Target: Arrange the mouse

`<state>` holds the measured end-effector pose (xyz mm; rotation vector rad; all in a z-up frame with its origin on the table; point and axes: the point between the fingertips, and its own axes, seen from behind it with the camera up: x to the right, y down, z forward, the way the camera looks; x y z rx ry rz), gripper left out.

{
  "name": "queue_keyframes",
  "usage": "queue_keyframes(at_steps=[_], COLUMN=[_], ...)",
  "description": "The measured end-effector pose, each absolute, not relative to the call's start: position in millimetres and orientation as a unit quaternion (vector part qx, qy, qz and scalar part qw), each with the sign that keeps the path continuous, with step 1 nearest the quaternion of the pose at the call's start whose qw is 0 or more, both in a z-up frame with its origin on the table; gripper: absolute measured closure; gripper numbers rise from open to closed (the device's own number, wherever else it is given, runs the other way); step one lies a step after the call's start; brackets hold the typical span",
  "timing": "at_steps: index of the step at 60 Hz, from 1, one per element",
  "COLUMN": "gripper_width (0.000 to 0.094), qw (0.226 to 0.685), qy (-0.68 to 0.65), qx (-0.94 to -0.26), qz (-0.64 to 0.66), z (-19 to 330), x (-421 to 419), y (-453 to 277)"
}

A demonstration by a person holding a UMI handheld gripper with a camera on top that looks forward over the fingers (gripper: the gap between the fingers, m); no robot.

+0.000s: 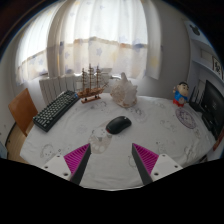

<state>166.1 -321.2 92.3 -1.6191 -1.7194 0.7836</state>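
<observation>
A black mouse (118, 124) lies on the white tablecloth (110, 165), just ahead of my gripper (111, 160) and a little to the right of its middle line. My two fingers stand wide apart with nothing between them, their pink pads (76, 157) facing inward. The mouse is beyond the fingertips and not touched. A small clear object (99, 136) lies on the cloth next to the mouse, to its left.
A black keyboard (55, 110) lies at the left. A model sailing ship (92, 84) and a white bag (122, 92) stand at the back. A blue figure (181, 96), a round plate (186, 117) and a dark screen (213, 107) are at the right. A wooden chair (20, 108) stands at the far left.
</observation>
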Motion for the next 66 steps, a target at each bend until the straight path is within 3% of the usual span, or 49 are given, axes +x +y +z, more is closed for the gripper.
queue_keyframes(at_steps=[8, 33, 66], gripper_width=[0.0080, 0.0082, 0.0074], qw=[0.335, 0.302, 0.281], qy=[-0.649, -0.651, -0.670], qx=[-0.611, -0.623, -0.606], qz=[0.307, 0.311, 0.324], z=[69.9, -5.8, -11.7], x=[133.4, 28.5, -68.9], y=[-316.2, -311.0, -330.4])
